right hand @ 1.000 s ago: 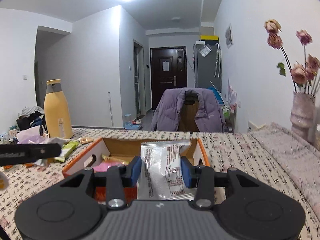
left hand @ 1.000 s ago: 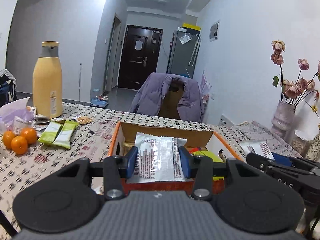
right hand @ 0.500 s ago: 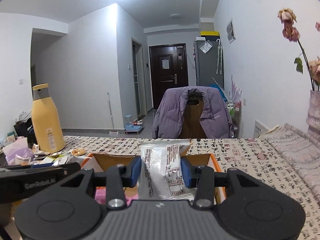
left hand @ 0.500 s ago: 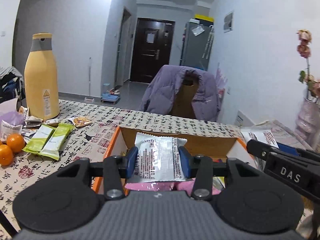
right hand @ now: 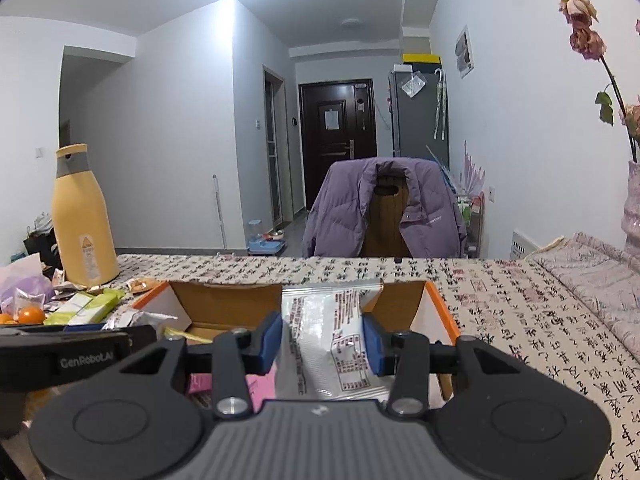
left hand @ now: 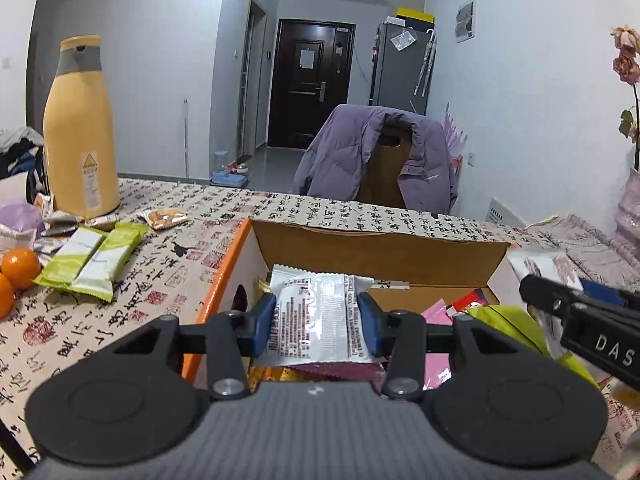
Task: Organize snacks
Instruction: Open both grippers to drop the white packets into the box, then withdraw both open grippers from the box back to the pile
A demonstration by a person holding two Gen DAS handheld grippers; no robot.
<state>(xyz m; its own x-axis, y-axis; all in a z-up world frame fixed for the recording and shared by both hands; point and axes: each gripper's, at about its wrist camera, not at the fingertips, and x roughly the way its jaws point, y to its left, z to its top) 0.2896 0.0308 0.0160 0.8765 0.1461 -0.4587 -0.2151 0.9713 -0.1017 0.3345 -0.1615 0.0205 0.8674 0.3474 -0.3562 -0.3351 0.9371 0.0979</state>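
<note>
My left gripper (left hand: pixel 317 322) is shut on a silver-white snack packet (left hand: pixel 320 320) and holds it over the open orange cardboard box (left hand: pixel 224 276), near its left side. Pink, yellow-green and red packets (left hand: pixel 476 312) lie inside the box. My right gripper (right hand: pixel 323 338) is shut on another silver snack packet (right hand: pixel 332 340) and holds it over the same box (right hand: pixel 440 312), toward its right side. Each gripper shows at the edge of the other's view.
On the patterned tablecloth left of the box lie two green packets (left hand: pixel 92 256), a small biscuit packet (left hand: pixel 165 217), oranges (left hand: pixel 20 268) and a tall yellow bottle (left hand: pixel 80 132). A chair with a purple jacket (left hand: pixel 380 160) stands behind the table. A vase with dried roses (right hand: pixel 634 208) stands right.
Both grippers have moved forward with their packets and now hang over the box's inside. The box looms larger and its contents show more.
</note>
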